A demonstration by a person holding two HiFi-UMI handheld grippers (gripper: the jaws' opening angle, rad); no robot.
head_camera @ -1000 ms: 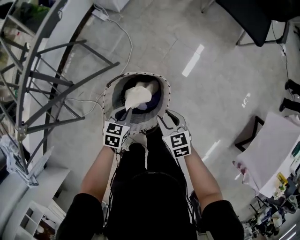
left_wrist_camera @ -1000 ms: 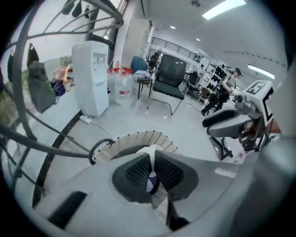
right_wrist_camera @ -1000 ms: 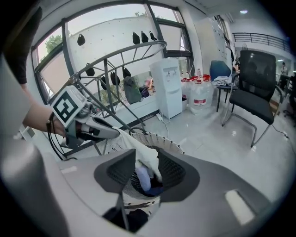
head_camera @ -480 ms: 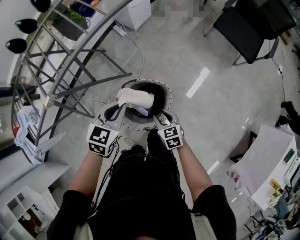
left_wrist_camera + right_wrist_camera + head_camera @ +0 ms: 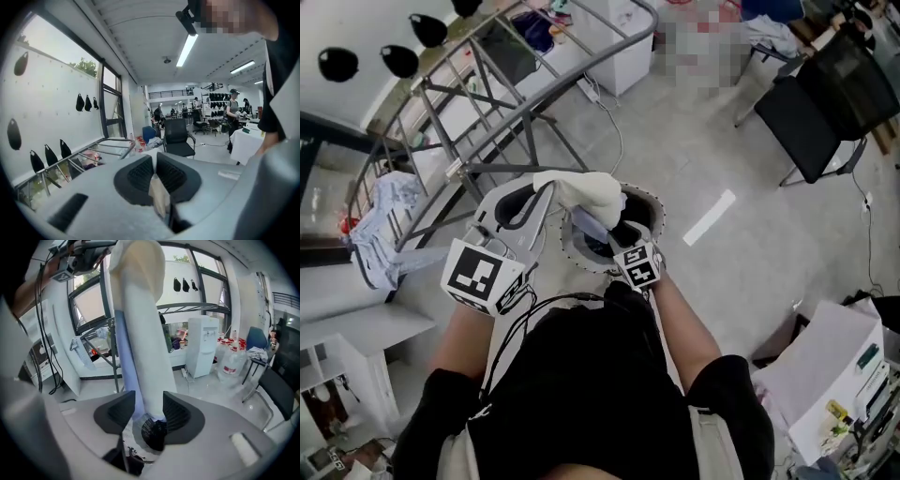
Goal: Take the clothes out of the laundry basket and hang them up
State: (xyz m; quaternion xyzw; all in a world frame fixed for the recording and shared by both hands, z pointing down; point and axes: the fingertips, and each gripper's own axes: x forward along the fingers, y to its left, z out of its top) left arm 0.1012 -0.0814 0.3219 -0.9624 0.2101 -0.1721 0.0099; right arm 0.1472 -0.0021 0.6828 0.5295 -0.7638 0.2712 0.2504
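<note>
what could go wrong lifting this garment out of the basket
The left gripper pinches only a thin edge of the cream garment, which could slip free. The right gripper's jaws are opening with it hanging between them, giving no backup. Its lower end may snag on the basket rim.

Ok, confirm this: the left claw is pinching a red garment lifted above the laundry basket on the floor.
Wrong colour: the head view shows the garment in the left claw is cream-white, not red, lifted above the laundry basket on the floor.

Cream garment [image 5: 581, 192] above round laundry basket [image 5: 654, 217]
</note>
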